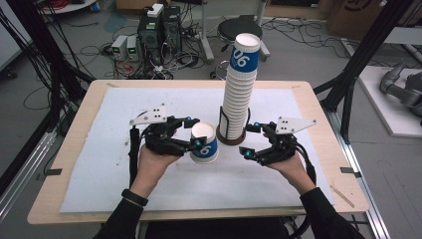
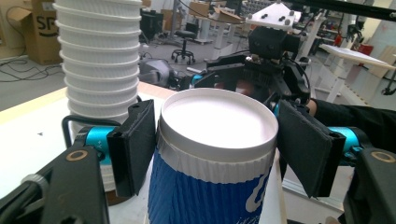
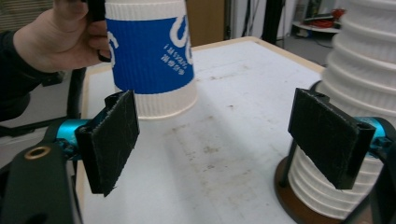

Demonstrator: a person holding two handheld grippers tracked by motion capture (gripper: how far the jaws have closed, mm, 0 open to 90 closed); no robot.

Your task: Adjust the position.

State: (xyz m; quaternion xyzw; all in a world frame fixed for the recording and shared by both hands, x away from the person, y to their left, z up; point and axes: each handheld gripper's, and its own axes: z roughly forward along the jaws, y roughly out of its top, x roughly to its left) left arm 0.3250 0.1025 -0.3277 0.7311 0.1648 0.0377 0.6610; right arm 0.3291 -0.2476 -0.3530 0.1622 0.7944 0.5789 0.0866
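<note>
Forearms in dark sleeves come in over the near edge of the table (image 1: pixel 74 164), each hand carrying a gripper. Left of the table's middle, the left gripper (image 1: pixel 195 132) has its jaws closed on a single paper cup (image 1: pixel 204 143), white with a blue band. In the left gripper view the two black pads (image 2: pixel 135 147) press the ribbed wall just under the rim on opposite sides, and the cup (image 2: pixel 212 163) stands upright with its mouth up. The right gripper view shows the cup's (image 3: pixel 152 56) base lifted a little clear of the white mat (image 1: pixel 124 114) rather than resting on it.

Just to its right, near the middle of the table and toward the far edge, a tall stack of cups (image 1: pixel 239 94) stands in a round brown holder (image 1: pixel 230 139) with a thin black wire frame.

On the other side of the stack, the right gripper (image 1: pixel 250 139) hangs with its jaws wide apart and nothing between them. In its own view the pads (image 3: pixel 109 140) frame bare mat, with the foot of the stack (image 3: pixel 355 107) just beside the right-hand pad.

The step in hand looks like one cup freed from the stack and carried by the left hand, while the right hand waits beside the holder. The next move probably calls either for setting the cup down upright on open mat toward the left edge and easing the jaws off without tipping it, or for the right gripper to close on the stack to steady it for the next cup
</note>
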